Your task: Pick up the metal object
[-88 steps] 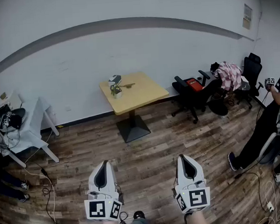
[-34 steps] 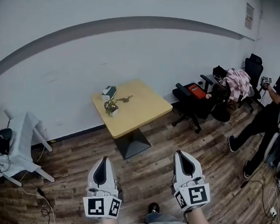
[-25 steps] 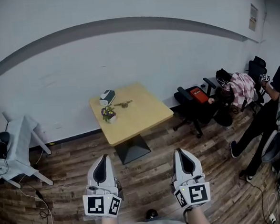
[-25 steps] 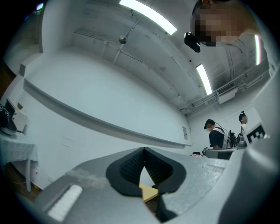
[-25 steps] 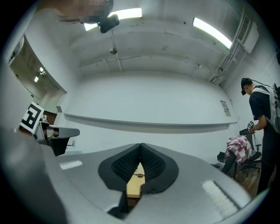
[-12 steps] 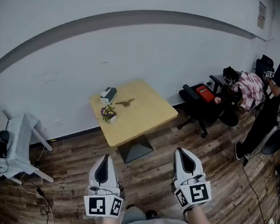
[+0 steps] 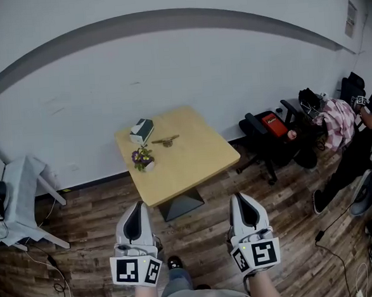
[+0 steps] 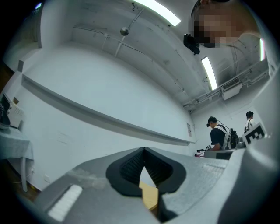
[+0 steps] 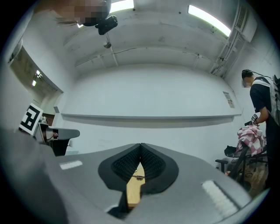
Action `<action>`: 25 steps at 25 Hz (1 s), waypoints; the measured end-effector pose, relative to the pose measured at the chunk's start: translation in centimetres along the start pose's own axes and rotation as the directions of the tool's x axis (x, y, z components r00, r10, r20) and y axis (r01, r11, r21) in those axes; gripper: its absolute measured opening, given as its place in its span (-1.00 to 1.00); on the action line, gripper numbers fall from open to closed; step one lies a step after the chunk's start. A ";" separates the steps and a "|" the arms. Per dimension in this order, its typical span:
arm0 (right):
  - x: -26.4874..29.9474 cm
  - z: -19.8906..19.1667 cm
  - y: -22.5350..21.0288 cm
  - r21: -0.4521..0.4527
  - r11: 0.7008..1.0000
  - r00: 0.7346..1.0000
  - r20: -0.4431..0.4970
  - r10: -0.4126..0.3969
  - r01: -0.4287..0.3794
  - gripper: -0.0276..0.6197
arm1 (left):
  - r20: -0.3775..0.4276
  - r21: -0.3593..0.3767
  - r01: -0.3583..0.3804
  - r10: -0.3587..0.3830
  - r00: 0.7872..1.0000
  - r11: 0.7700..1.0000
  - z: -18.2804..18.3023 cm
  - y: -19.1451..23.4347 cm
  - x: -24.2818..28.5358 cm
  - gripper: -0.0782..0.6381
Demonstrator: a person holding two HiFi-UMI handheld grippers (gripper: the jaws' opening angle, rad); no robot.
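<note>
A small brass-coloured metal object (image 7: pixel 166 141) lies on the far part of a square wooden table (image 7: pixel 187 163) against the white wall. Both grippers are held low in front of me, well short of the table's near edge and above the wooden floor. My left gripper (image 7: pixel 138 206) is shut with nothing in it, and its pads meet in the left gripper view (image 8: pixel 143 151). My right gripper (image 7: pixel 238 197) is also shut and empty (image 9: pixel 140 147). Through its jaw gap the table (image 9: pixel 133 192) shows, with the metal object (image 9: pixel 138 176) as a tiny dark mark.
A tissue box (image 7: pixel 141 130) and a small flower pot (image 7: pixel 142 159) stand on the table's left side. Black office chairs (image 7: pixel 270 132) with clothes sit to the right, where a person (image 7: pixel 363 145) stands. A white chair (image 7: pixel 24 194) and floor cables (image 7: pixel 55 274) are at the left.
The table has come nearer and sits lower in the head view as I walk toward it. Both grippers stay shut and keep their place in front of me.
</note>
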State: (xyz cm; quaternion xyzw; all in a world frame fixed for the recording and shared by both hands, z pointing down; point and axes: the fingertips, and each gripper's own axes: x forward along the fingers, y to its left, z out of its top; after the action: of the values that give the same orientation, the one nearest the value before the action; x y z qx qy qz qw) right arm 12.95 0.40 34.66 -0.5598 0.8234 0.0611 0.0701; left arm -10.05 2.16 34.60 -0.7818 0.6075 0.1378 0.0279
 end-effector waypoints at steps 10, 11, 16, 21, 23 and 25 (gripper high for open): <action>9.5 -0.6 -0.2 -0.003 0.999 0.999 0.015 -0.036 0.036 -0.91 | 0.005 -0.001 0.042 -0.042 0.999 0.999 -0.2 5.3 8.7 -0.77; 10.2 -0.7 -0.2 -0.003 0.999 0.999 0.016 -0.040 0.040 -0.91 | 0.005 -0.001 0.047 -0.047 0.999 0.999 -0.3 5.8 9.4 -0.77; 13.6 -1.2 0.0 -0.002 0.998 0.998 0.021 -0.062 0.062 -0.91 | 0.004 -0.005 0.066 -0.066 0.998 0.998 -0.7 8.1 12.4 -0.77; 16.5 -1.5 0.7 -0.009 0.996 0.996 0.031 -0.084 0.084 -0.91 | 0.011 -0.008 0.089 -0.089 0.996 0.996 -0.8 10.5 14.9 -0.77; 17.4 -1.7 0.8 -0.010 0.995 0.995 0.034 -0.094 0.095 -0.91 | 0.014 -0.009 0.102 -0.102 0.995 0.995 -0.9 11.2 15.9 -0.77; 18.3 -1.9 1.0 -0.013 0.994 0.994 0.036 -0.107 0.108 -0.91 | 0.014 -0.003 0.120 -0.120 0.993 0.993 -1.0 11.8 16.7 -0.77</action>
State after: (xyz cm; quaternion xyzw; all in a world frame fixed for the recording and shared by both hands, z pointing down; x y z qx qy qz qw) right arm 5.26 -16.23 33.19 -0.6027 0.7902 0.0733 0.0835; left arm -17.47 -16.88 32.86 -0.8158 0.5591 0.1426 0.0387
